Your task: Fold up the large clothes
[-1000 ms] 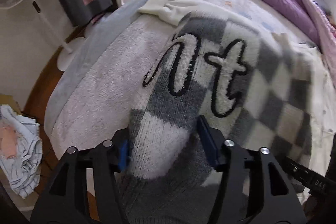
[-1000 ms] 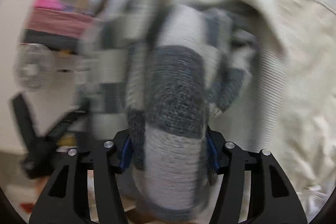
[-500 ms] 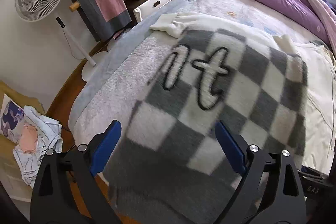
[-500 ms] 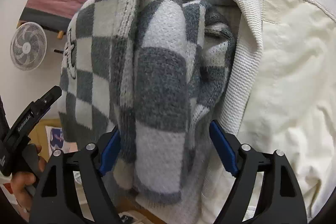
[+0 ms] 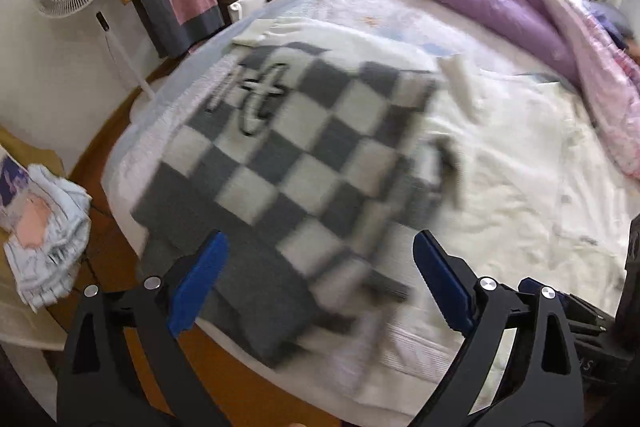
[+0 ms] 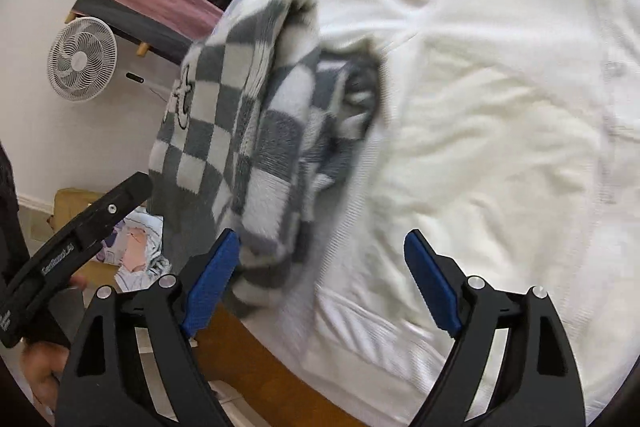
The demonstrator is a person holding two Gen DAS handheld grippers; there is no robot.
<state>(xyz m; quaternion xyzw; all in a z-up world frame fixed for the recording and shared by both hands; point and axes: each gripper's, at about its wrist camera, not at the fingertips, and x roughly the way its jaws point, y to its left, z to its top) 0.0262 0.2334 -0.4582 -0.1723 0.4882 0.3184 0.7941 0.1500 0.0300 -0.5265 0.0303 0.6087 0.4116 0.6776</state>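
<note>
The checkered sweater [image 5: 296, 163] is laid on the bed [image 5: 520, 155], across the centre of the left view, on a cream garment [image 6: 500, 107]. Both the left gripper [image 5: 316, 287] and the right gripper [image 6: 320, 279] are spread wide, nothing held. Bunched folds at centre should be smoothed before the next crease is made. A second ago, the sweater was clamped in both.
</note>
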